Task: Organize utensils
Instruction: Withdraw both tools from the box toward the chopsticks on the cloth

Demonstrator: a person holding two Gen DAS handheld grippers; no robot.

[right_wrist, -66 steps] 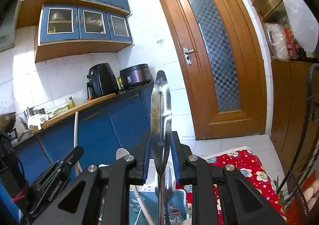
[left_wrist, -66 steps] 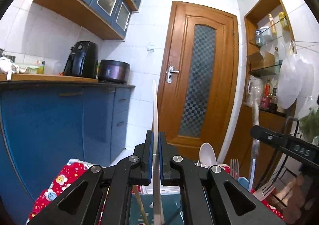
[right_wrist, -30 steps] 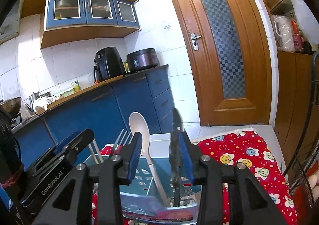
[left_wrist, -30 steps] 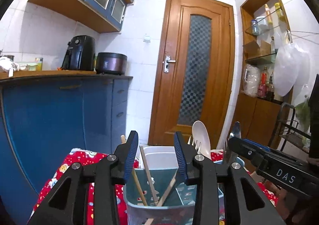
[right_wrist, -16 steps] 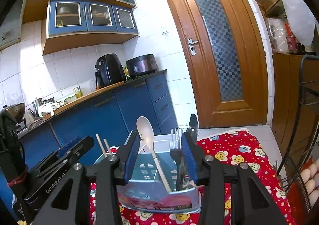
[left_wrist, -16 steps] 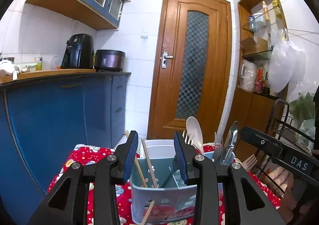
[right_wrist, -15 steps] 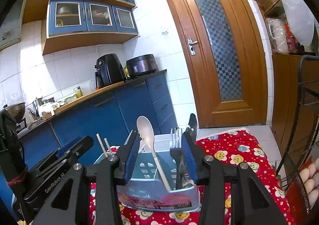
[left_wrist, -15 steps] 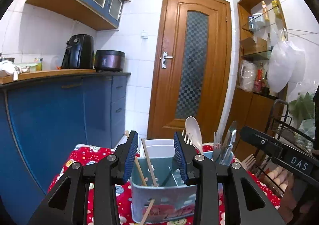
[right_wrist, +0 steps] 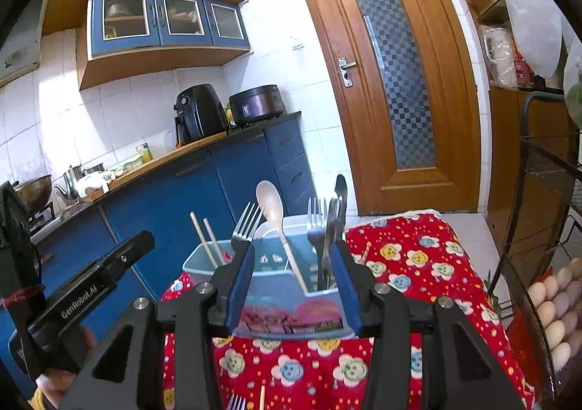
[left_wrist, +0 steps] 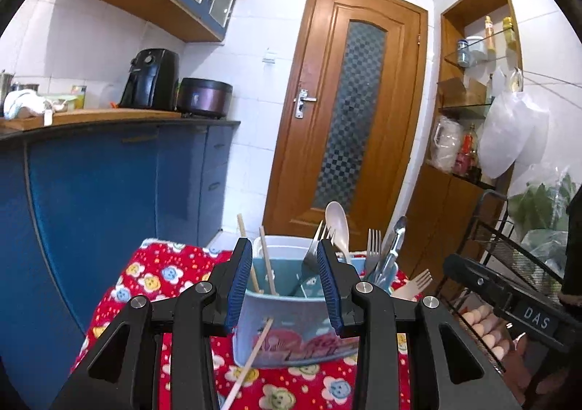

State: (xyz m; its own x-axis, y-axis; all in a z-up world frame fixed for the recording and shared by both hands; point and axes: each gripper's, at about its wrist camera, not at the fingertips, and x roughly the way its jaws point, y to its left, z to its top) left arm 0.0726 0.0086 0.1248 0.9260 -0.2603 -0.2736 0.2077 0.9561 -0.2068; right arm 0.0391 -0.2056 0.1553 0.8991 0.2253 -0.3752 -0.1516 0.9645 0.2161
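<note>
A teal utensil caddy (left_wrist: 291,337) stands on the red flowered cloth (left_wrist: 152,279). It holds chopsticks (left_wrist: 267,264), forks (left_wrist: 373,246), a white spoon (left_wrist: 336,224) and metal pieces. It also shows in the right wrist view (right_wrist: 287,301). My left gripper (left_wrist: 284,286) is open and empty, just in front of the caddy. My right gripper (right_wrist: 291,286) is open and empty, also in front of the caddy. A loose chopstick (left_wrist: 249,362) leans on the caddy's front. A wooden fork (left_wrist: 416,284) lies to the caddy's right.
A fork tip (right_wrist: 236,402) and a chopstick end (right_wrist: 262,397) lie on the cloth (right_wrist: 418,264) near the front edge. A black wire rack (right_wrist: 545,210) with eggs (right_wrist: 556,308) stands at the right. Blue cabinets (left_wrist: 109,191) run along the left.
Both grippers let go of their pieces into the caddy, opened, and drew back and up from it. The caddy now sits lower and farther in both views.
</note>
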